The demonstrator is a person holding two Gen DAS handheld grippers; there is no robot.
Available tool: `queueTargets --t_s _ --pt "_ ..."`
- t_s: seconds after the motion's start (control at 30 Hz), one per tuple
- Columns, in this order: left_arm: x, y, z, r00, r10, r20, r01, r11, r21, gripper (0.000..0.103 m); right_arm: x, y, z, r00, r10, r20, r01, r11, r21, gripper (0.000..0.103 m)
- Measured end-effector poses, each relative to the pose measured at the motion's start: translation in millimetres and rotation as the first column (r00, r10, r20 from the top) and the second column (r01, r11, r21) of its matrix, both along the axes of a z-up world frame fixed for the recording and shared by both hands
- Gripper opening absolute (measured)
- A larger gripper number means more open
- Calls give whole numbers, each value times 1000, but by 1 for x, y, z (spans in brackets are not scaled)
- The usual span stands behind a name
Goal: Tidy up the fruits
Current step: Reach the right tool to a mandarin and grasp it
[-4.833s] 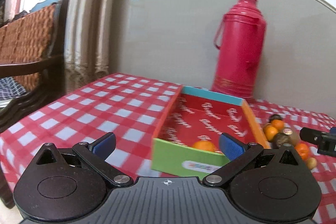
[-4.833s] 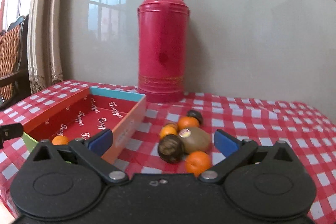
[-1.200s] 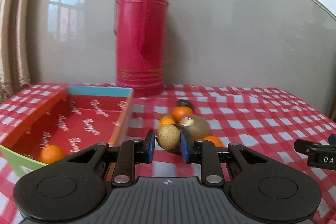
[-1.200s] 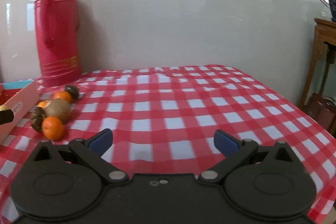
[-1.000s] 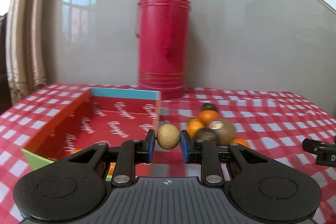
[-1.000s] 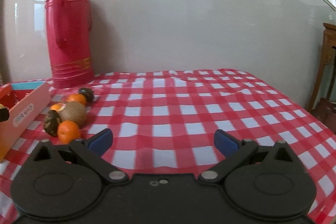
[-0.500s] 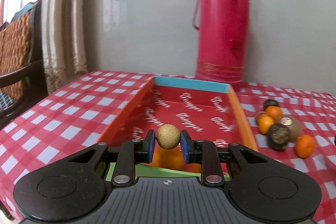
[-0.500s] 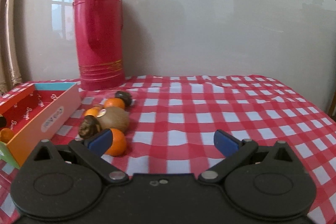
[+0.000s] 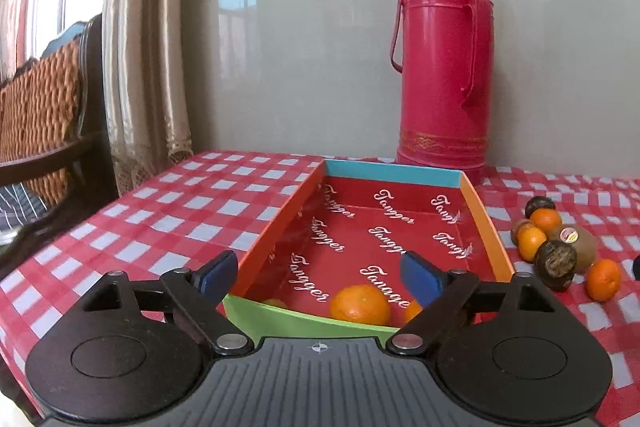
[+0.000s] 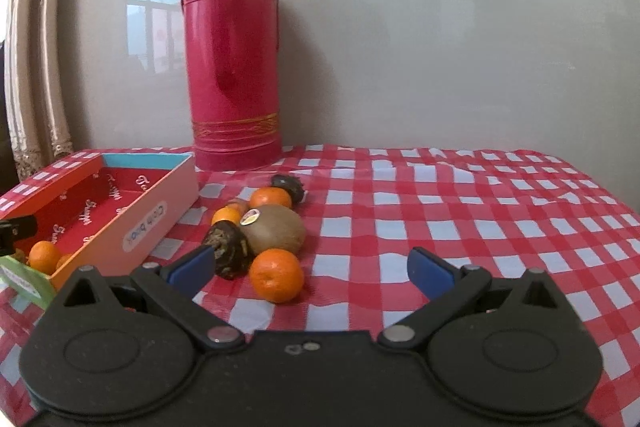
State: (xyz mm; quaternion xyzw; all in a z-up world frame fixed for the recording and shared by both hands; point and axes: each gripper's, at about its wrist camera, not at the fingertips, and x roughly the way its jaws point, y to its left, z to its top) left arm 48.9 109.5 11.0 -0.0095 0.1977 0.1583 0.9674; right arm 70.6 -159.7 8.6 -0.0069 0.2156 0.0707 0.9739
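With both the left gripper and right gripper spread empty, risk: the right's fingers probably nudge the near orange, rolling it off-table.

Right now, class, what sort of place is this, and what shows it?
Probably a home dining room: a checked tablecloth, a red thermos flask, a curtain and a wicker-backed chair.

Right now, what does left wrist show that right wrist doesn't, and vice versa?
Left wrist only: the chair and curtain at left, and the box's whole red floor, plus its own open left gripper.

Right wrist only: the box's outer side label, the cloth stretching right, and the open right gripper.

Both: the thermos, box, an orange inside it, and the loose fruit pile with the kiwi.
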Motion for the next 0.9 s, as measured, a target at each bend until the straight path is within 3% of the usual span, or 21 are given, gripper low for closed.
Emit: queueTargets --t_s 0.37,0.5,0.6,0.7,0.9 --pt "-5 1 2 1000 9 11 -9 1000 1 88 3 4 -3 1000 15 -10 -16 1000 -21 96" --pt "-6 3 1 1000 8 7 -8 1000 3 88 7 9 -9 999 -7 -36 4 997 -80 95" --pt "-7 5 2 1000 13 7 -13 1000 -1 88 7 9 -9 999 -8 -38 5 997 -83 92" --pt "-8 8 1 1000 15 4 -15 1000 -5 88 11 9 -11 998 7 -58 -11 997 -70 82" --pt "-12 18 1 999 35 8 -35 999 -13 88 14 14 -14 997 27 -78 -32 997 -67 79"
